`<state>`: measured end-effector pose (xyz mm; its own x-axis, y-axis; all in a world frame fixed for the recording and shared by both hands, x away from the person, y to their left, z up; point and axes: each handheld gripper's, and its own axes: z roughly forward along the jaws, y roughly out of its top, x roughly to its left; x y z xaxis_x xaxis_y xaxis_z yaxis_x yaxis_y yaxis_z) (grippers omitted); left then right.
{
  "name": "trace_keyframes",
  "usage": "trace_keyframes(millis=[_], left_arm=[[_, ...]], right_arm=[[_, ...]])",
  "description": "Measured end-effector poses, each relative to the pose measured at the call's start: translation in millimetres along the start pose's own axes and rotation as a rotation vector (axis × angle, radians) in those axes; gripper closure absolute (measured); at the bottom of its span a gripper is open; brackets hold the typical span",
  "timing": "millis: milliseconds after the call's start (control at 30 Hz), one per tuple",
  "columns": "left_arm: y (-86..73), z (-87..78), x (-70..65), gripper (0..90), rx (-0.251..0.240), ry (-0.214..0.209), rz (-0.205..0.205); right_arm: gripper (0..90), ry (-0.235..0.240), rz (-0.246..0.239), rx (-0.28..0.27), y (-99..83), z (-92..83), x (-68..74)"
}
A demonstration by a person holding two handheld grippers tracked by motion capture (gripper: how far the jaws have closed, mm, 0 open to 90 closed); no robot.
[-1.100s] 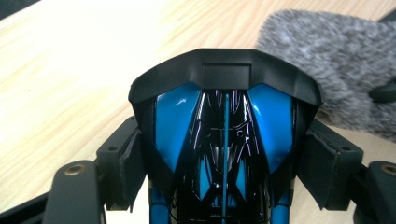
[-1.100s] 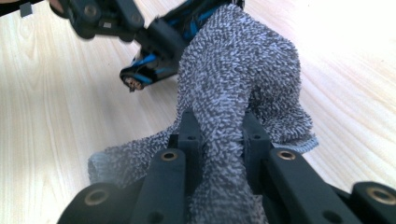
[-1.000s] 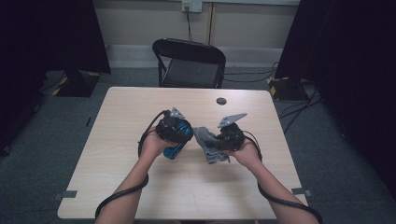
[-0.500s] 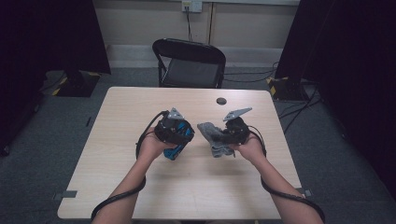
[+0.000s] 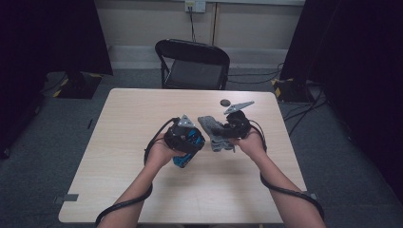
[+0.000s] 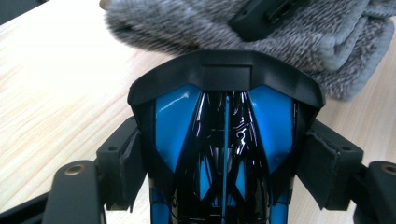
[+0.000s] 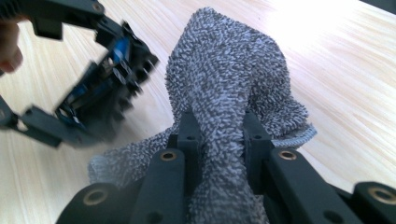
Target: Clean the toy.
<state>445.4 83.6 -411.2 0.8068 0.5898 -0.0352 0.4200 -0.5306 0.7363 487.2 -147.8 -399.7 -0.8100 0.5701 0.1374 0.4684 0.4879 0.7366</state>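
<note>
A: Obs. — left gripper (image 5: 186, 142) has its jaws clamped across the sides of a glossy blue-and-black toy car (image 6: 224, 154), which stands wide between the pads. Held just above the counter (image 5: 133, 118), near its middle.

B: And the right gripper (image 5: 227, 130)?

A: Jaws pinched tight on a bunched fold of the grey fleecy cloth (image 7: 233, 93); the rest of it hangs loose toward the counter (right gripper view shows the fold squeezed between the two pads).

B: Relation that matters?

A: The cloth lies directly ahead of the car's front end, just beyond it, close but I can't tell whether touching. The car's long axis runs along the left jaws, nose pointing at the cloth. In the high view the cloth sits just to the right of the car, between the two hands.

B: Judgement?

A: The cloth looks meant to meet the car; the right hand carries it and is the one to close the gap.
</note>
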Motion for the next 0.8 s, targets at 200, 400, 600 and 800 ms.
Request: trace_keyframes(millis=[200,400,600,800], left_arm=[[-0.3,1.9,1.2,25.4,0.002,-0.002,-0.004],[-0.7,-0.3,6.0,25.4,0.013,0.004,-0.008],[0.3,-0.8,9.0,25.4,0.019,0.017,-0.007],[-0.6,1.4,13.5,25.4,0.032,0.04,-0.016]], right_arm=[[74.8,0.044,-0.022,0.008,0.6,9.4,10.1],[74.8,0.061,-0.044,0.003,0.4,9.1,14.9],[74.8,0.06,-0.067,-0.009,0.8,5.6,20.2],[74.8,0.061,-0.079,-0.015,-4.2,2.2,22.1]])
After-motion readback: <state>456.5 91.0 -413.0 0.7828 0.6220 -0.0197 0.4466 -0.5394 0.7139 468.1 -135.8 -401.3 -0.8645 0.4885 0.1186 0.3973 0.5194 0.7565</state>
